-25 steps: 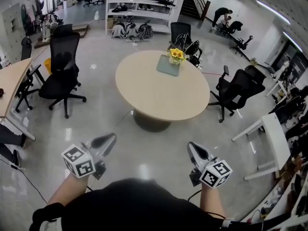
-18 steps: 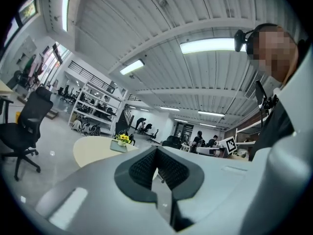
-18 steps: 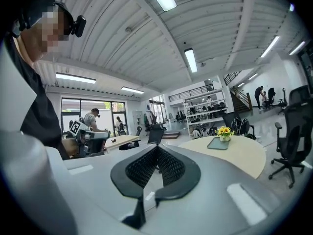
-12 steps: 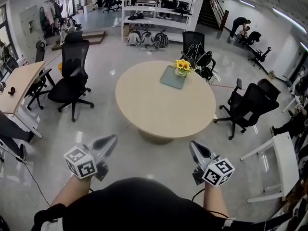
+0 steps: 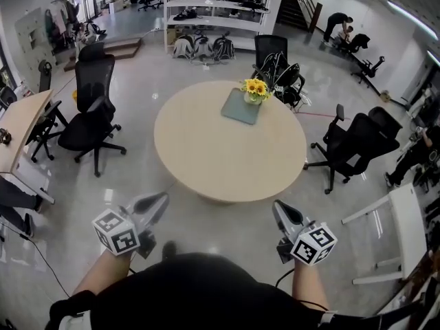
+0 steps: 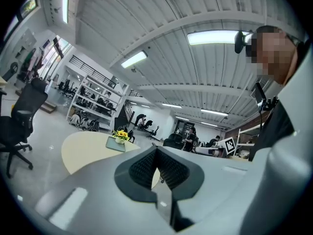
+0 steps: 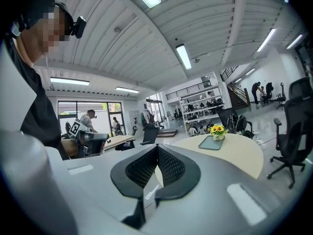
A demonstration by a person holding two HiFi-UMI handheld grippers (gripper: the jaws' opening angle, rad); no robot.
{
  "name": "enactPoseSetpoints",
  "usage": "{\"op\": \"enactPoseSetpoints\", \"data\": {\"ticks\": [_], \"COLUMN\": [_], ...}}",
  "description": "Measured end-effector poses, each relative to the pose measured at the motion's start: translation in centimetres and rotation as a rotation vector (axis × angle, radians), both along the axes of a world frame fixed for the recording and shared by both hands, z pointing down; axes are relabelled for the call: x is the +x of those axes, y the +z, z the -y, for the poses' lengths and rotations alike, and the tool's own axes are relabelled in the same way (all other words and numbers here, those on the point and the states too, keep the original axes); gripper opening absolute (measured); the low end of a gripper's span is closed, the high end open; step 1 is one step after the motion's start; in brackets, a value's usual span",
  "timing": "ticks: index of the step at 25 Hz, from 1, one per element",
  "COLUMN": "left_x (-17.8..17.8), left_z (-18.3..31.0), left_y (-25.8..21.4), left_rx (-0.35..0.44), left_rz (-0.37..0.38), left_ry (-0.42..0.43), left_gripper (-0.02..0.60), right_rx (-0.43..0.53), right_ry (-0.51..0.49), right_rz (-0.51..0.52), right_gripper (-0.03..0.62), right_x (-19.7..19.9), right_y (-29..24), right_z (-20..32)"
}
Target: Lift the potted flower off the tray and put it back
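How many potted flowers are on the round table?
1. The potted flower stands on the tray's far end, near the round table's far edge. No other shows.

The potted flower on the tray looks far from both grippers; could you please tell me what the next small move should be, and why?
Probably step closer, around the round table toward its far side. The potted flower stands on the tray there, while the left gripper and right gripper hang short of the near edge, both shut and empty, out of reach.
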State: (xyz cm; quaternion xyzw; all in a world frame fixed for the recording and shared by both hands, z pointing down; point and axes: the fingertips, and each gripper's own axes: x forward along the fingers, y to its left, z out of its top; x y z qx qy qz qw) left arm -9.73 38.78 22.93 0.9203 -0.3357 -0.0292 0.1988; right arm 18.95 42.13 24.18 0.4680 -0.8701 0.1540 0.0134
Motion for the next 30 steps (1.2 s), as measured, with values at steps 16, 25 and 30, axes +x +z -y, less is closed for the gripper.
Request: {"op": "enactPoseSetpoints", "data": {"ticks": [16, 25, 30], "left_x": [-7.3, -5.8, -0.9], "left_z": [23.4, 29.6, 32.3], "left_y": [-0.5, 2.3, 2.2], "left_rx": [0.05, 0.017, 0.015], "left_rz": [-0.05, -0.057, -0.013], "left_ry": [0.2, 0.22, 0.167], "left_gripper": [-0.008, -0.008, -0.008], "right_rx": [0.024, -0.021, -0.011], "right_ry": [0.2, 0.219, 0.164], "right_rz": [-0.081, -0.077, -0.036], "right_gripper": [0.014, 0.014, 0.014], "right_x": [-8.5, -7.2, -1.8], "right_y": [-2.8, -0.2, 0.7], "right_z": [17.3, 22.8, 26.8]}}
